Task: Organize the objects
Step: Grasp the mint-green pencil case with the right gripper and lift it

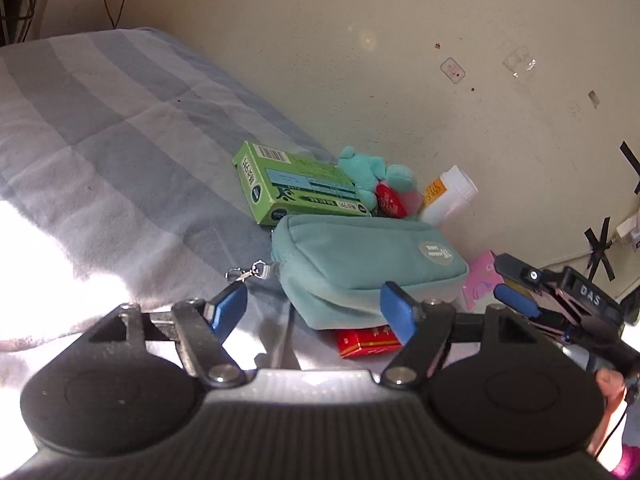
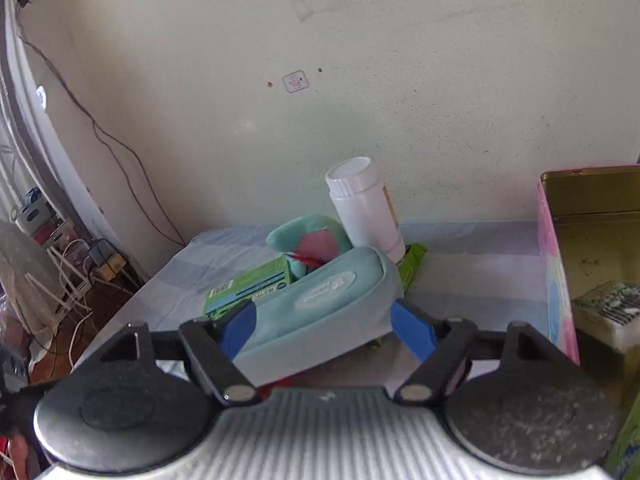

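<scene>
**Sorting barely begun — the pile sits by the wall**

Most of the objects lie heaped on the striped bed [image 1: 120,128] against the wall, so the bulk of the tidying looks to be ahead. A pink tin box [image 2: 560,264] stands open at the right of the right wrist view with one patterned item already inside; it is probably the place the rest should go.

The teal zip pouch [image 1: 360,264] lies nearest, on top of a red packet [image 1: 366,342]. Behind it are a green carton [image 1: 288,184], a teal plush toy [image 1: 376,176] and a white bottle [image 2: 364,208] leaning on the wall.

The left claw [image 1: 316,312] stands well open and empty, its blue pads just short of the pouch. The right claw [image 2: 324,328] is also parted, with the pouch between its pads — whether they touch the fabric I cannot tell.

The pouch covers the red packet, and the carton and toy crowd its far side.
</scene>
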Motion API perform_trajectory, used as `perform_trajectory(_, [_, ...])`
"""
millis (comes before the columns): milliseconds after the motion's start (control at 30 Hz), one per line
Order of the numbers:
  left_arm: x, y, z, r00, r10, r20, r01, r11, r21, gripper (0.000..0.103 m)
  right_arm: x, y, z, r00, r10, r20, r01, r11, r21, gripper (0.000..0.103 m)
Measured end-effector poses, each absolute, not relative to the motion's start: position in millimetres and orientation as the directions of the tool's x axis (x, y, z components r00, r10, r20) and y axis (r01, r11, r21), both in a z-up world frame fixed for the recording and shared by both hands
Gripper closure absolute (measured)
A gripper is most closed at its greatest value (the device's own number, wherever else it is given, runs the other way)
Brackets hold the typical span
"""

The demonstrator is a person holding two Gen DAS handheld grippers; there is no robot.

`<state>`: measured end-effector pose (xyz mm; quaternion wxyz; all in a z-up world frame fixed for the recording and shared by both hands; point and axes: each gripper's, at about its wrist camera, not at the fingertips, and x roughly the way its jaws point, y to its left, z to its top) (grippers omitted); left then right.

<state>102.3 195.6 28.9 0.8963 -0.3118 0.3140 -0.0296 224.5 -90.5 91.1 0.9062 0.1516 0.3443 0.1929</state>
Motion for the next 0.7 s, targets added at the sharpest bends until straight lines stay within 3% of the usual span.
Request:
perform_trajectory(167, [123.0,190.6,21.0,0.776,-0.299,-0.555,-0.127,0.789,-0.602,0.028,279.3,-89.0,58.8,0.620,0.454,-0.640,-0.140,0.866,0.480,0.027])
perform_trajectory(300, [133.5,194.0,16.0,0.775,-0.335,-0.535,-0.099,0.773,-0.627,0.033,281.3,-78.2,47.5,0.593,0.477,-0.648,-0.180,0.863,0.471,0.045])
perform_trajectory(433, [123.4,193.4,21.2,0.786,-0.333,-0.521,-0.059,0.798,-0.600,0.038,235.6,-64.4,68.8,0.682,0.407,-0.608,-0.265,0.912,0.314,0.050])
perform_trajectory(700, [62.1,172.7,42.1,0.806,-0.339,-0.486,0.054,0.859,-0.509,0.039,101.8,-107.4,91.4,0.726,0.436,-0.532,-0.332,0.900,0.284,0.051])
